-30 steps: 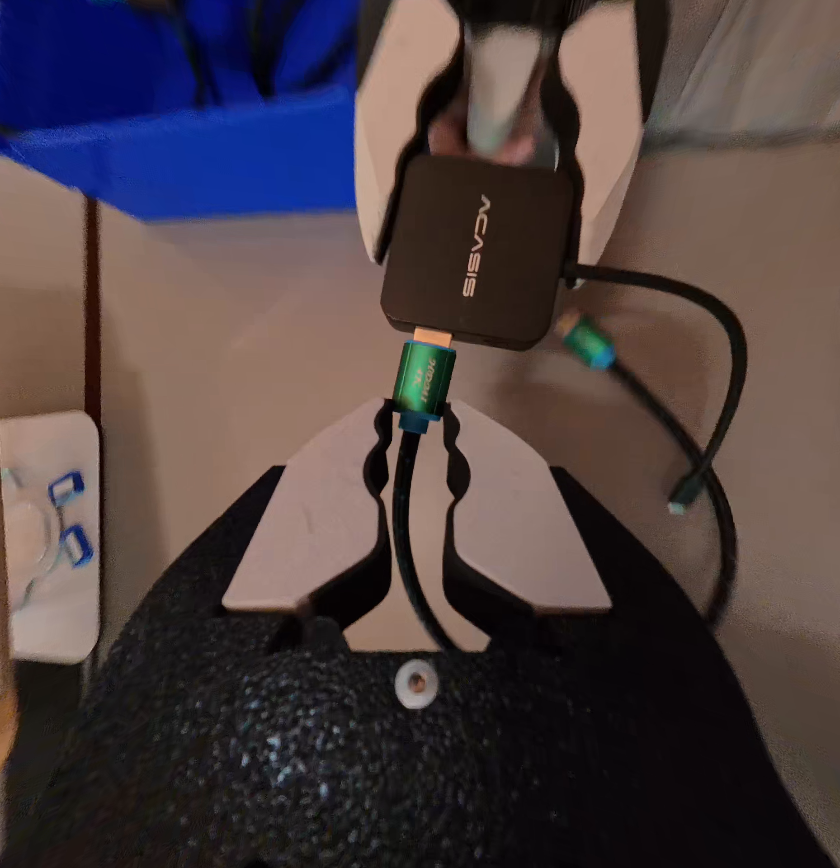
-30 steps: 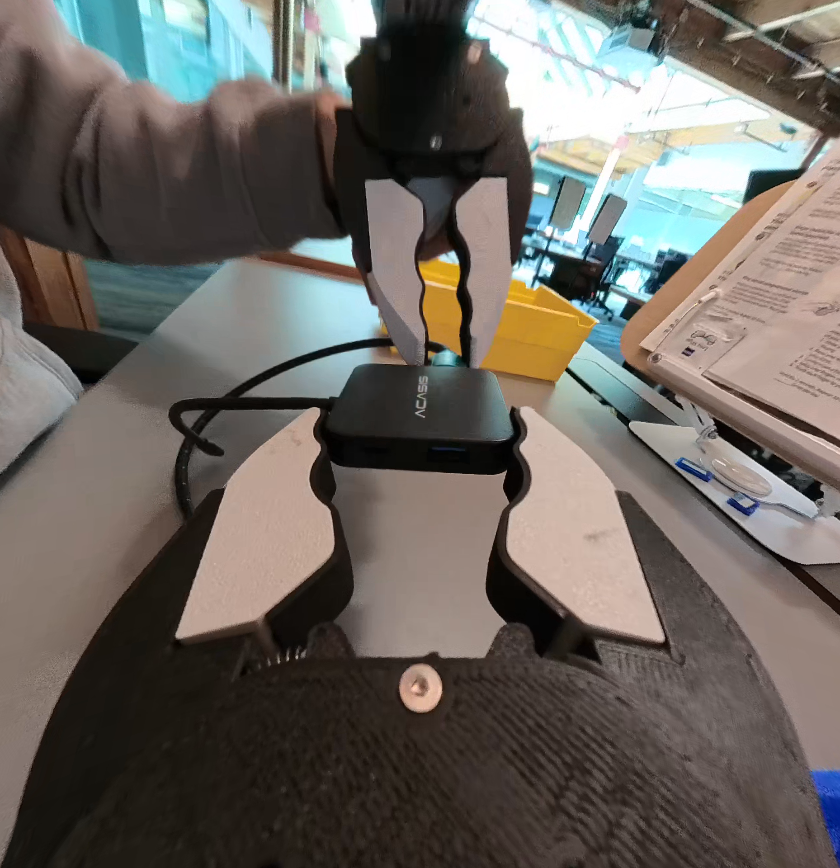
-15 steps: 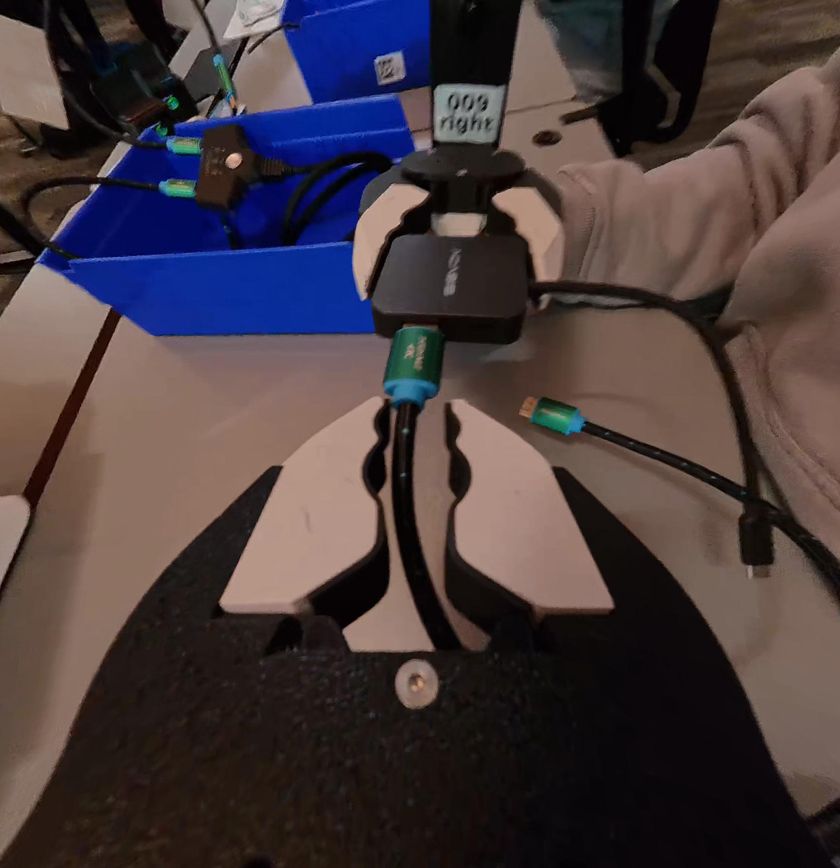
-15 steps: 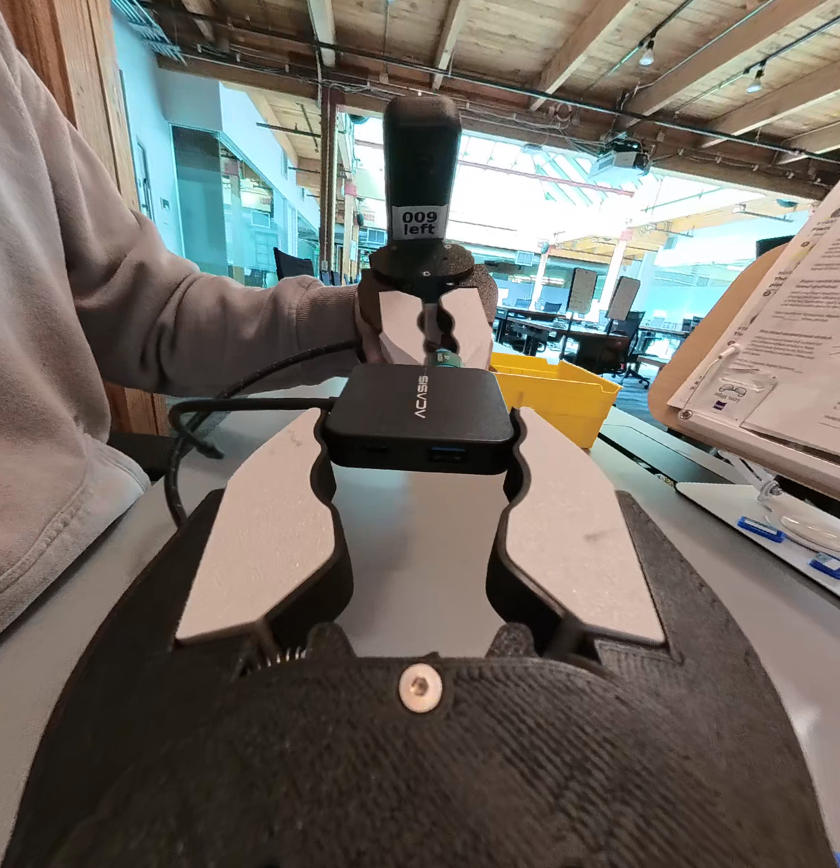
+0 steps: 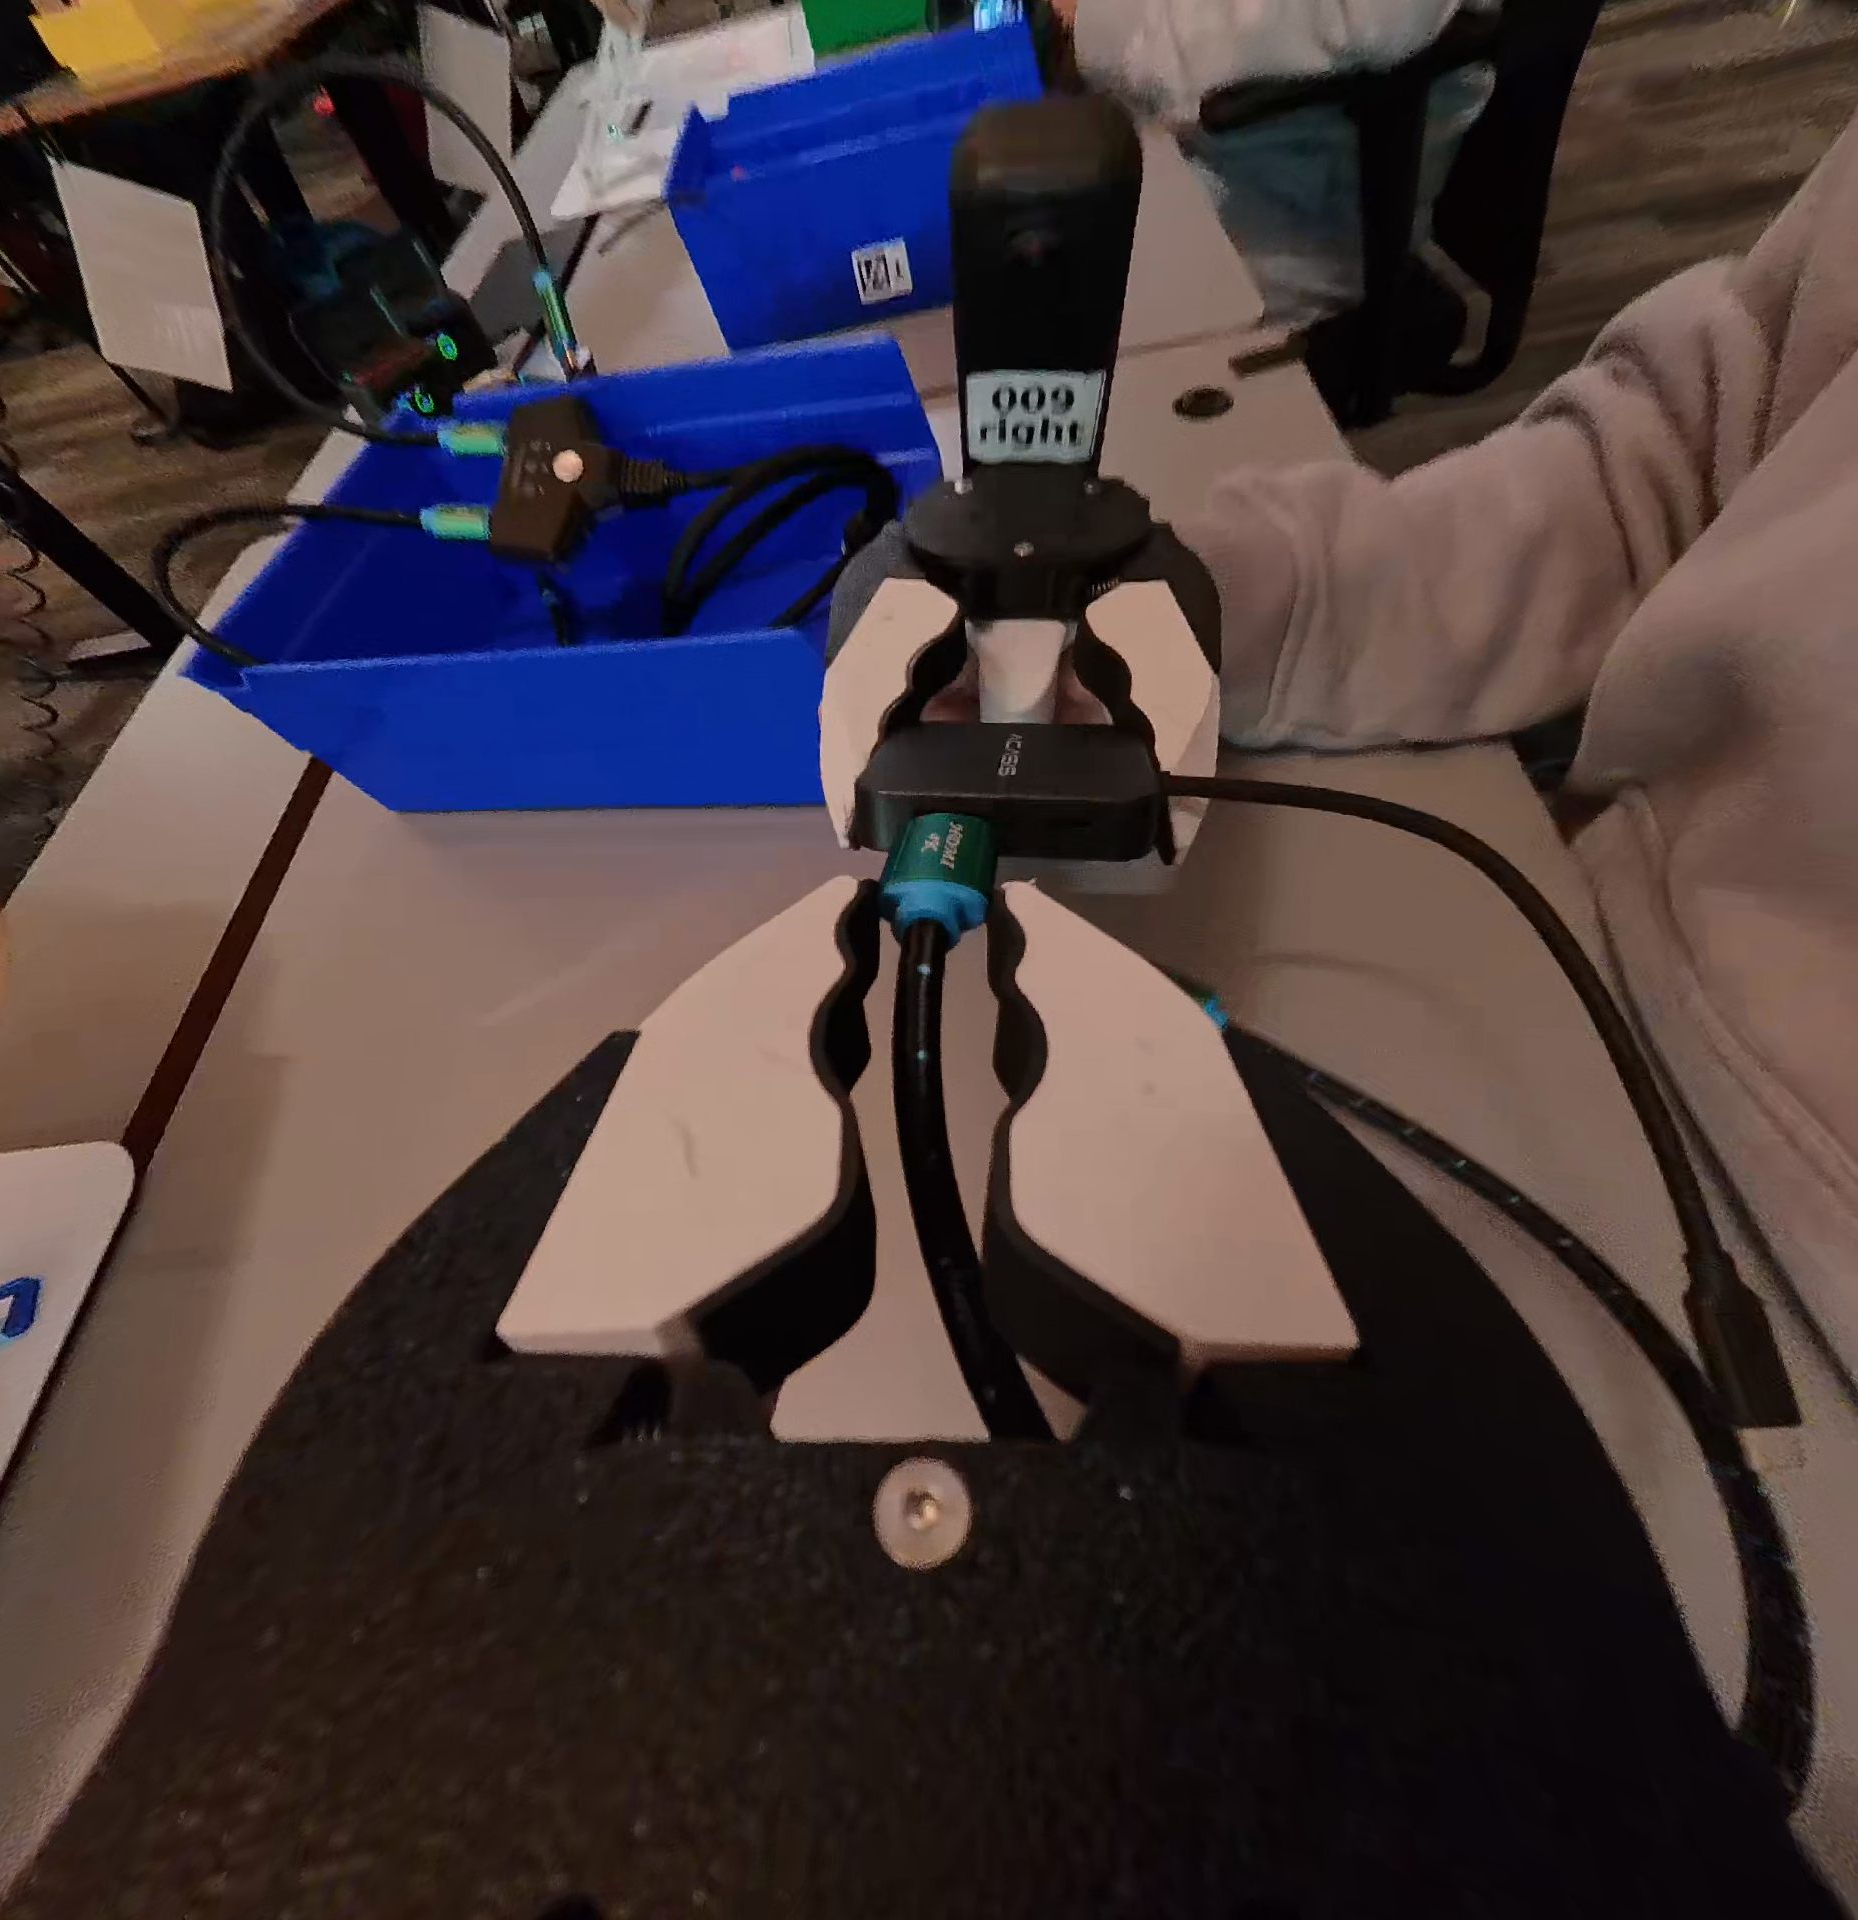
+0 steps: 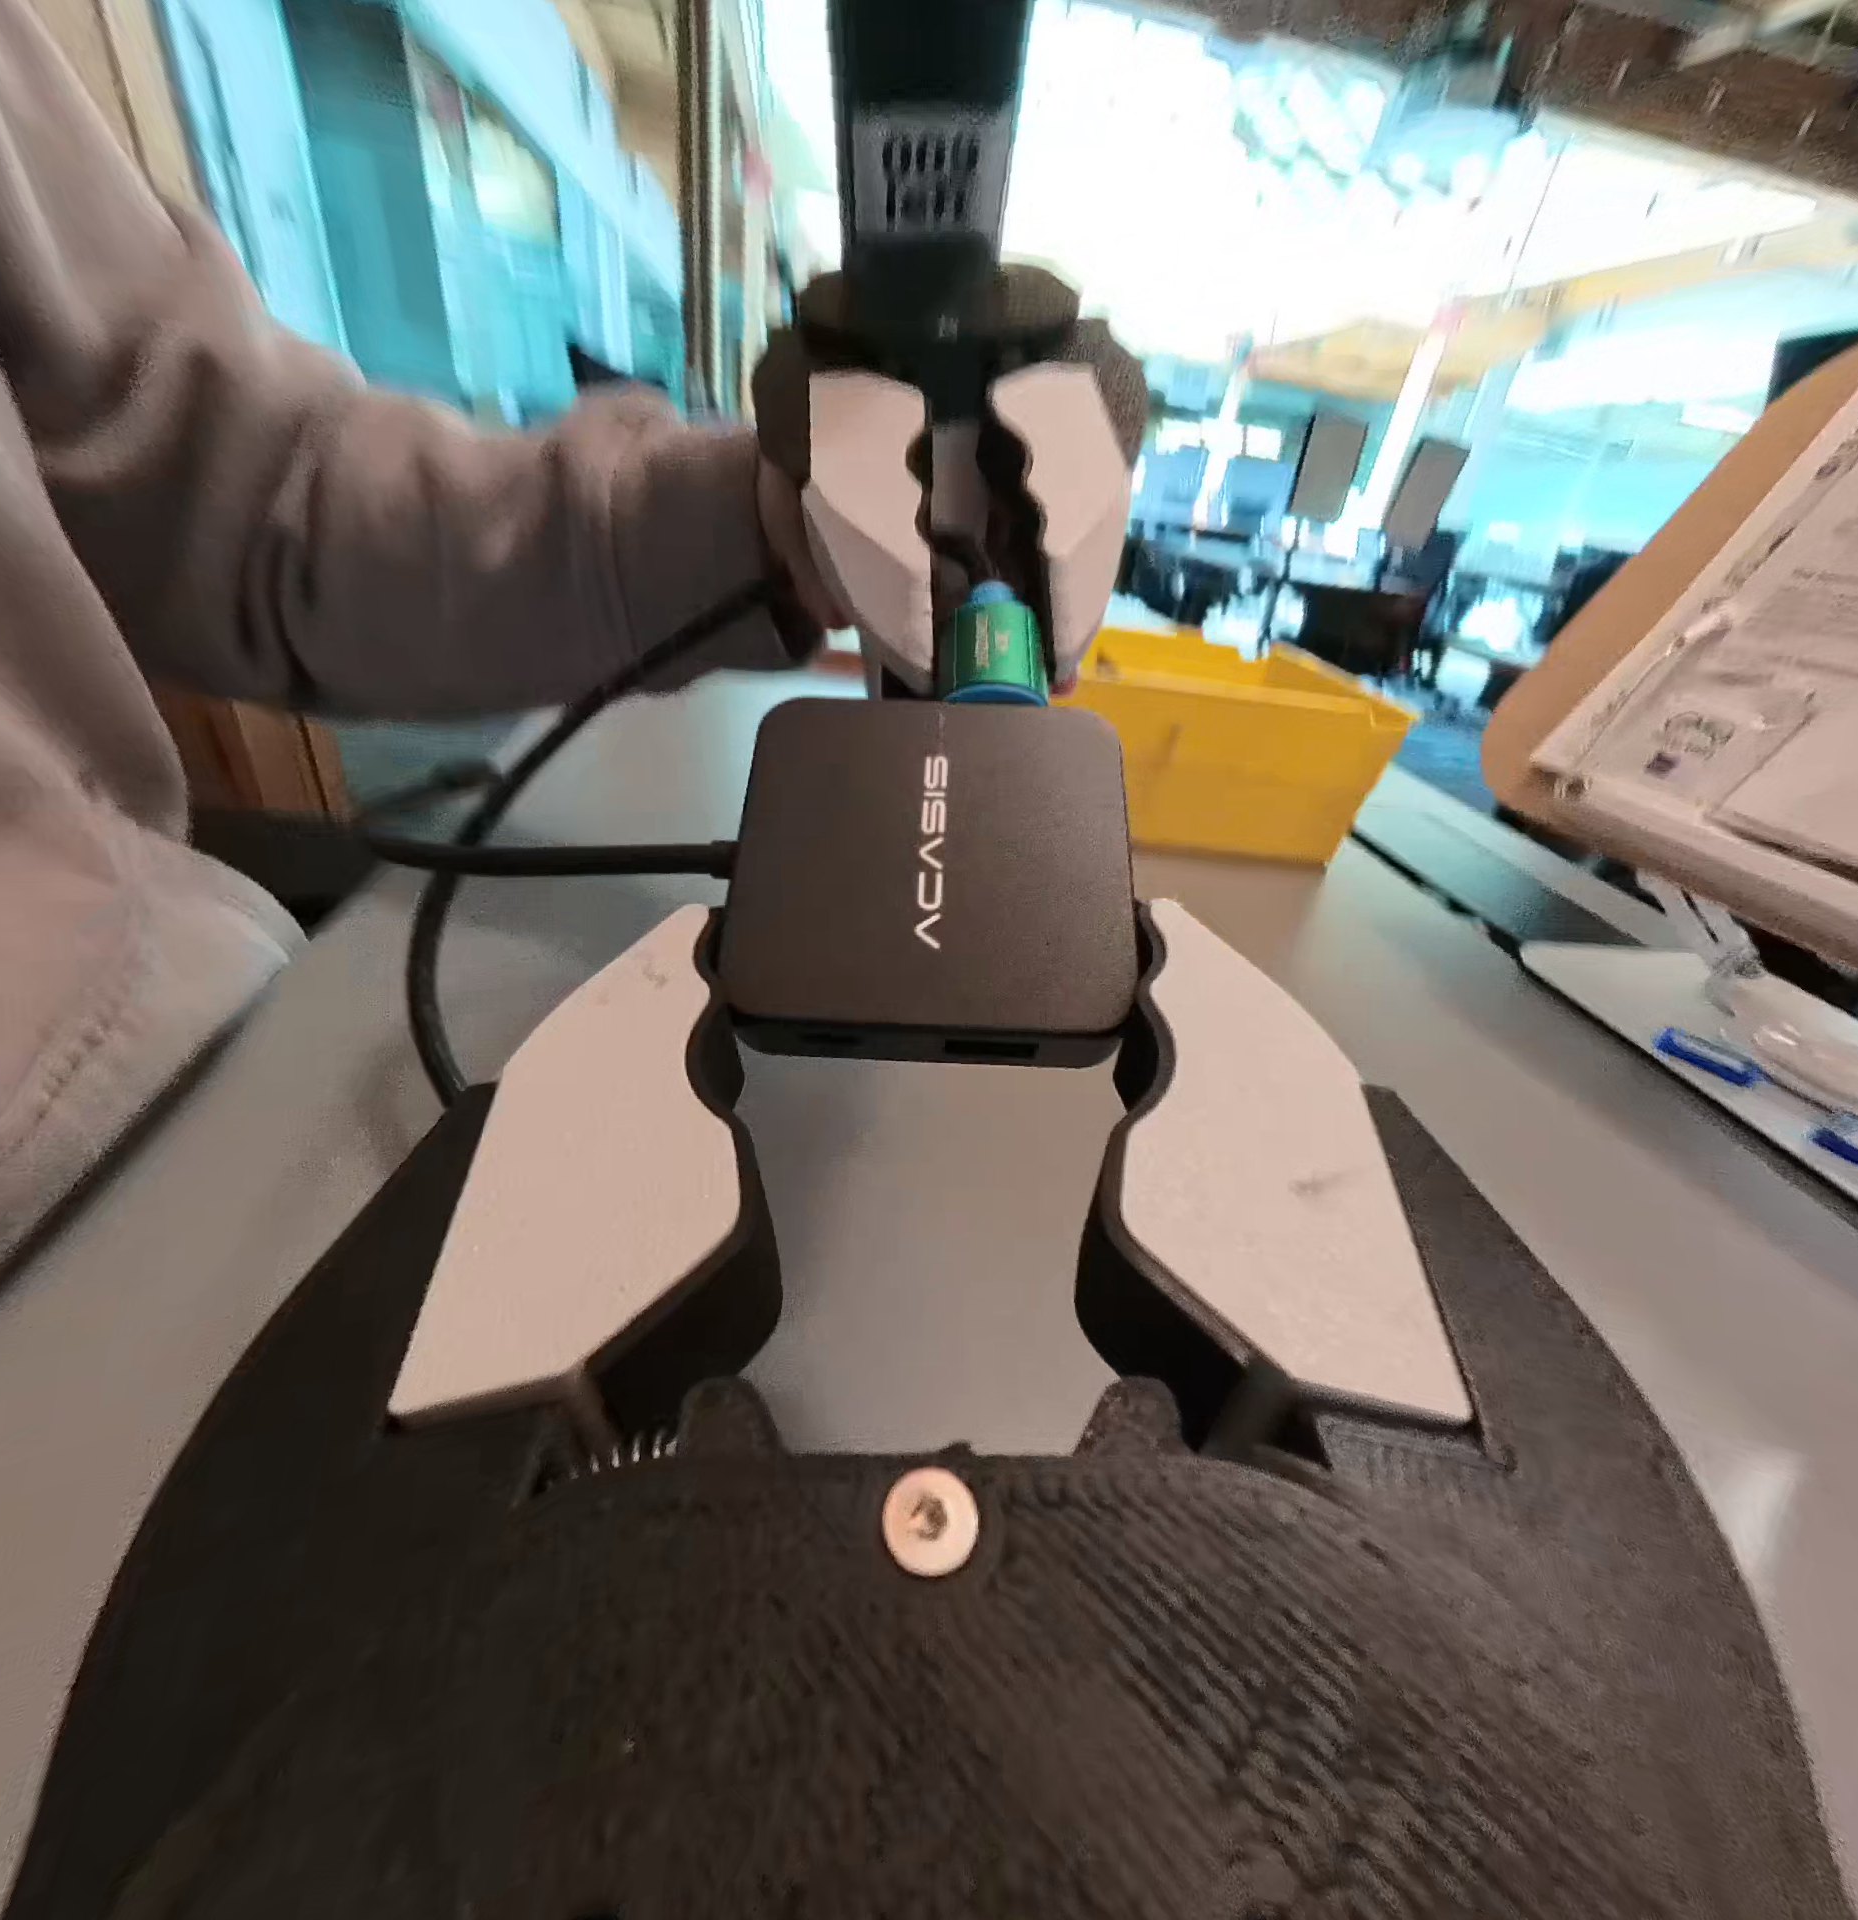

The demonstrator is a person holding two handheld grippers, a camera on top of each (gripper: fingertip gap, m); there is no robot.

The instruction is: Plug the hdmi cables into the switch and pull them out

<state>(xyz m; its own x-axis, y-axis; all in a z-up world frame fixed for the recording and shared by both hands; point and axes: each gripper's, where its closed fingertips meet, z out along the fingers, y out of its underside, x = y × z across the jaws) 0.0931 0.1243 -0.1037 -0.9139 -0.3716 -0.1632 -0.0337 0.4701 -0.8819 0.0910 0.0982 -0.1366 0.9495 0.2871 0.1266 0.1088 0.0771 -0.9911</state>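
A black square switch [image 6: 925, 873] is clamped by its sides in my right gripper [image 6: 930, 930], just above the grey table. A green HDMI plug [image 5: 940, 852] with a blue collar sits in the switch's [image 5: 1008, 790] front port. My left gripper [image 5: 940, 899] is shut on the plug's collar, and its black cable runs back between the fingers. In the right wrist view the left gripper [image 6: 972, 665] holds the plug [image 6: 992, 649] at the switch's far edge. A second HDMI cable [image 5: 1527, 1216] lies loose on the table to the right, its plug mostly hidden behind my left gripper.
A blue bin [image 5: 551, 686] holding another switch and cables stands behind on the left, with a second blue bin [image 5: 852, 208] farther back. The switch's own lead [image 5: 1476, 883] curves right past a grey sleeve [image 5: 1527, 582]. A yellow bin [image 6: 1226, 758] and a paper stand [image 6: 1735, 727] are on the other side.
The plug's gold tip, visible a second ago, has gone fully into the switch. Both grippers have tilted, the switch's top now faces the right camera more, and the loose plug has slipped behind my left gripper.
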